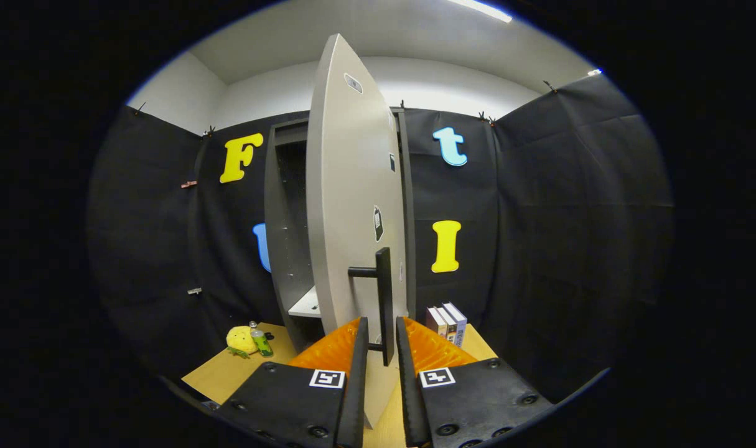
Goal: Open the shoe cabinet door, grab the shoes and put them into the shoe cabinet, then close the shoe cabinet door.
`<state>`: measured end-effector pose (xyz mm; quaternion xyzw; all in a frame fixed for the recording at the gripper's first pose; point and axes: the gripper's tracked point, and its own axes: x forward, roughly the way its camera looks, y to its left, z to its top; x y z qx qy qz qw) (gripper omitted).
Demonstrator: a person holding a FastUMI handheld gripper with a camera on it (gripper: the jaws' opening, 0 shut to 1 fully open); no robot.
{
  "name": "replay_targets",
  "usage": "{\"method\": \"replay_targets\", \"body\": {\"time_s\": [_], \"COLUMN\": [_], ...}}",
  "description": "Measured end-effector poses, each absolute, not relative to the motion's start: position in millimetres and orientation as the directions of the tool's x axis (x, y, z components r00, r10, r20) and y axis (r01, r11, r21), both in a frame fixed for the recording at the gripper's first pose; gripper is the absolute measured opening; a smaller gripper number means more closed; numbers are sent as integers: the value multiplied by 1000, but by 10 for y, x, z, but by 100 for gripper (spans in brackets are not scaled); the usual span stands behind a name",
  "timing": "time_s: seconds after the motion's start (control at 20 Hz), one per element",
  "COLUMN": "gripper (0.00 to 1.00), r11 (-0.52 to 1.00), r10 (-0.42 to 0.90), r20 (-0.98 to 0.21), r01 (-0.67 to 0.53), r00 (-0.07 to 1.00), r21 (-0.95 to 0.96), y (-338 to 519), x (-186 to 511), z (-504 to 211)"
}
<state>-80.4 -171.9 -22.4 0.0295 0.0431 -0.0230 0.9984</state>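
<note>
The grey shoe cabinet (284, 236) stands on a wooden table against the booth wall. Its tall grey door (346, 205) is swung out toward me, about half open, so I look along its face. Behind the door's left edge the dark inside shows, with a pale shelf (306, 305) low down. A black vertical bar handle (384, 298) sits on the door's lower part. My gripper (381, 339) has the handle's lower end between its two fingers, and both fingers close in on the bar.
A yellow plush toy (241, 340) and a small green bottle (261, 341) sit on the wooden table (222, 373) left of the cabinet. Three upright books (446, 322) stand to its right. Black cloth walls close in on both sides.
</note>
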Motion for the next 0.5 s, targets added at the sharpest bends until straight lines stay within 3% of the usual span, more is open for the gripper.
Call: {"method": "replay_targets", "body": {"time_s": [0.25,0.5], "gripper": [29,29], "r11": [996,997], "r10": [-73,7], "r20": [-89,-167], "r01": [77,5], "r00": [993,986], "r21": [42,72], "y": [-1783,-1436], "x": [-932,-917], "z": [-289,-754]}}
